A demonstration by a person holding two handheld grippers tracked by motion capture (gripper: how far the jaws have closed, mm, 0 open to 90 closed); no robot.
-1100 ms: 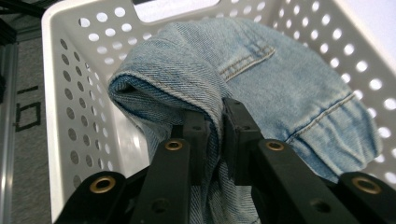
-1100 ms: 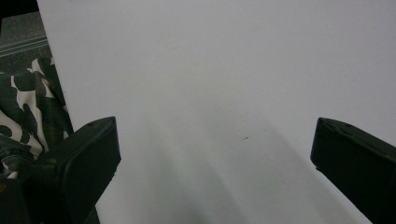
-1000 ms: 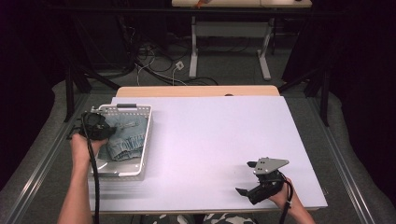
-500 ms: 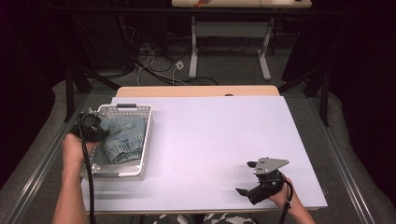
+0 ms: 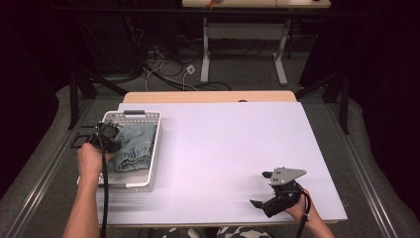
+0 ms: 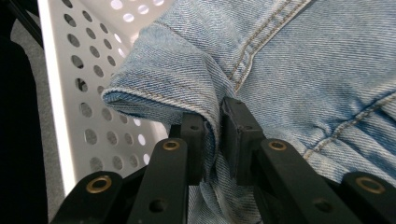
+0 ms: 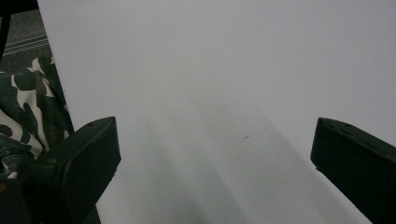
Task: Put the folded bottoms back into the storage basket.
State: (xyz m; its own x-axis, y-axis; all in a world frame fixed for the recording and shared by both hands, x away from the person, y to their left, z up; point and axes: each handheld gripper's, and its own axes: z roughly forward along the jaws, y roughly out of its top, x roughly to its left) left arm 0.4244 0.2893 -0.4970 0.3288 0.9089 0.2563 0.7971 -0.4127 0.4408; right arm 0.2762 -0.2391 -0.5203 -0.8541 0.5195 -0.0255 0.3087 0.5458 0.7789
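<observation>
Left tongs [image 6: 212, 135] pinch a fold of soft twill denim [image 6: 289, 70] inside the perforated white basket [image 6: 79, 112]; right tongs [image 7: 212, 154] gape wide.

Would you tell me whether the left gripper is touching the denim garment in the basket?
Touching. The left gripper view shows the left gripper with both jaws pinching a fold of the denim garment.

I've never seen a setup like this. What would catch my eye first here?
Probably the crumpled light-blue denim garment lying in a white perforated plastic basket at the left edge of the pale table. The left gripper has a fold of that denim pinched between its black jaws. At the near right corner, the right gripper rests on bare tabletop with its jaws spread wide and nothing between them.
</observation>
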